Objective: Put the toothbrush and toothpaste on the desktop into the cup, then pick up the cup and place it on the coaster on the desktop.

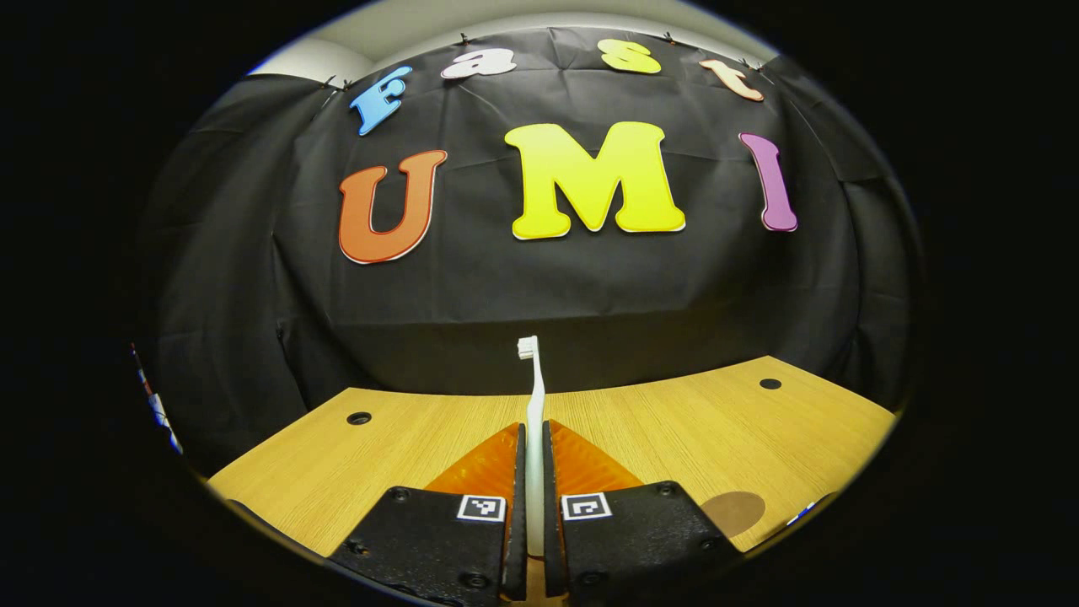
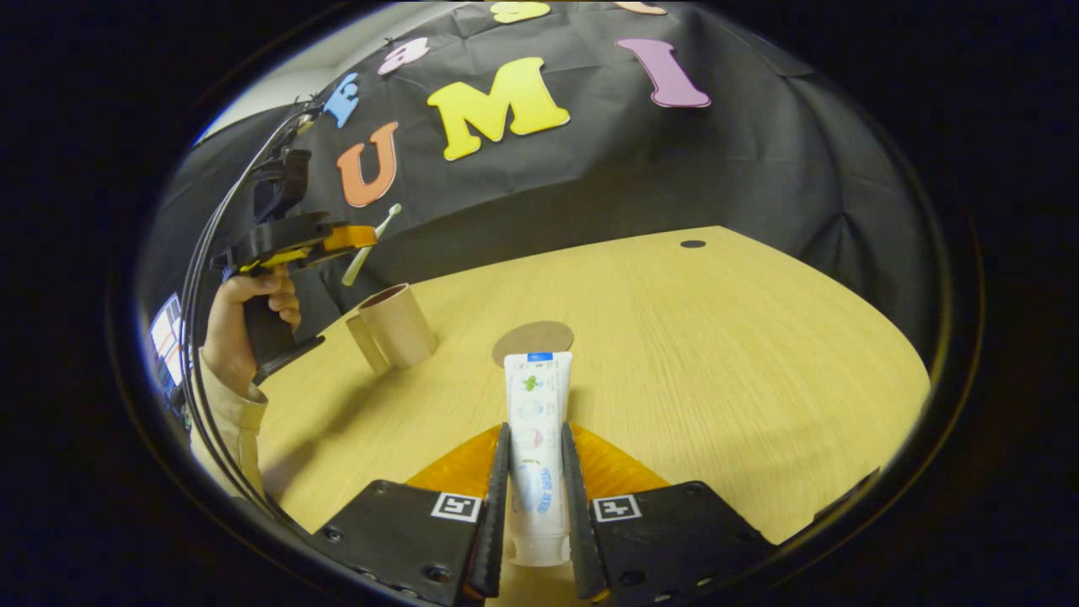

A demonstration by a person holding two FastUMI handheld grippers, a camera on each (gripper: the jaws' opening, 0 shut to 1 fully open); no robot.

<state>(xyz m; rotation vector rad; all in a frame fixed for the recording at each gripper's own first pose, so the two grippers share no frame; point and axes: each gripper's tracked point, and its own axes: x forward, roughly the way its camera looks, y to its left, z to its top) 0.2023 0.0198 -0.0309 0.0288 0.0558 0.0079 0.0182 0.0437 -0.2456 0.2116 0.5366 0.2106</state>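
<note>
Left claw (image 1: 534, 472) clamped on toothbrush (image 1: 533, 396), raised; right claw (image 2: 534, 480) clamped on toothpaste (image 2: 537, 438), low.

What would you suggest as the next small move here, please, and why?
Probably bring the left gripper down over the cup and lower the toothbrush in. Both grippers already hold their items, the right gripper clamping the toothpaste, and in the right gripper view the toothbrush hangs just above the cup's open mouth.

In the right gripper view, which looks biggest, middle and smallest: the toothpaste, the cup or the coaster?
1. toothpaste, though it's nearest the camera
2. cup
3. coaster, lying flat so it looks thin
</note>
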